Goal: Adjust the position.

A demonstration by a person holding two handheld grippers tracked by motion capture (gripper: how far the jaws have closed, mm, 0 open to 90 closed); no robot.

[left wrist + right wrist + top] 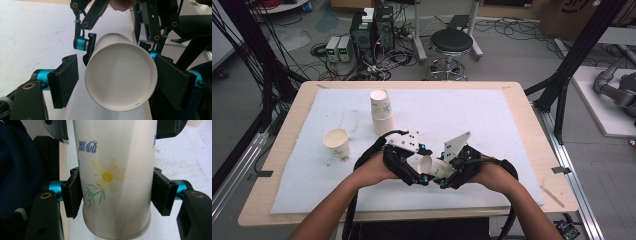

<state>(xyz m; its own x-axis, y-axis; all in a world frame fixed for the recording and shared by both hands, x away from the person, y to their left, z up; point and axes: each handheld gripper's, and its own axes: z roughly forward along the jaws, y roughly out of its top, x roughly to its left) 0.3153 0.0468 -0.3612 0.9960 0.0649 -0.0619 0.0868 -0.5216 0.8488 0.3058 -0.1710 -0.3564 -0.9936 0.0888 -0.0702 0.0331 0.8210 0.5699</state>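
Both tongs meet over the near middle of the table, and one paper cup [428, 164] hangs between them, lying on its side in the air.

The right tongs [116, 195] are clamped on this cup. In the right gripper view their two black pads press on both sides of it, near its rim, beside a yellow flower [108, 177] printed on the wall.

The left tongs [117, 82] have their jaws apart around the bottom end of the same cup. In the left gripper view the round white base sits between the two pads. One pad [65, 80] stands a little off the cup with a gap showing. The other pad is very close to it, and I cannot tell if it touches.

In the high view a hand [374, 170] holds the left tongs and another hand [492, 175] holds the right tongs, just above the white mat [492, 115].

Farther out on the mat, a stack of cups [381, 111] stands upside down. To its left, one more cup [337, 142] stands with its mouth up. The mat lies on a wooden table [534, 140].
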